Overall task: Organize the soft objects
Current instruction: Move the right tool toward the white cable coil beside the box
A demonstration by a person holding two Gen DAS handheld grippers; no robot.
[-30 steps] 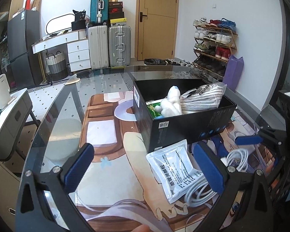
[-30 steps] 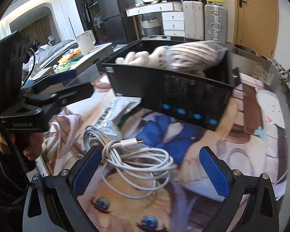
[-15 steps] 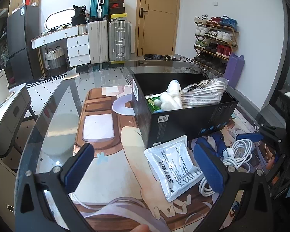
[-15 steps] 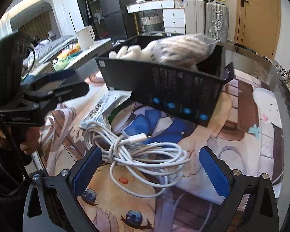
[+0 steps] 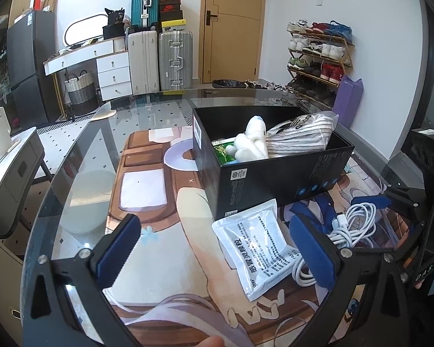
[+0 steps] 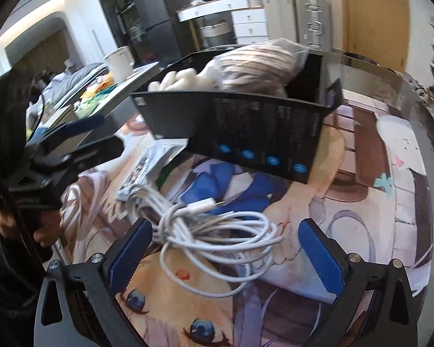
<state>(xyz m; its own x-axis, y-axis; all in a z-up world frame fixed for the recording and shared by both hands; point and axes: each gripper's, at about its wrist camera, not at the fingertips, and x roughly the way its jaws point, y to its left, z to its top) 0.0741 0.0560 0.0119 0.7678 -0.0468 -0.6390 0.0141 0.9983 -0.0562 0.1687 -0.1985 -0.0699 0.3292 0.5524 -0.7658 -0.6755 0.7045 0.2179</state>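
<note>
The right gripper [image 6: 218, 253] is spread wide and empty, its pads either side of the white cable [image 6: 214, 231], which lies in a loose coil on the surface [image 5: 81, 179] just near of the black box [image 5: 275, 176]. The left gripper [image 5: 214, 248] is likewise spread and holds nothing; it hangs near the white packet [image 5: 256, 248], which lies flat against the box's near corner, touching the cable's left end. The box already carries a plush toy [image 5: 251, 141] and a bagged striped cloth [image 5: 301, 133], so only the cable and packet seem left to go in. The coil is slack, with a plug end sticking out toward the box: if the right gripper closes on a few strands only, the rest would likely trail, snag the box wall or drag the packet along. The two grippers also work close together here, and could knock each other. The right view is blurred, so exact contact with the cable is hard to judge.
</note>
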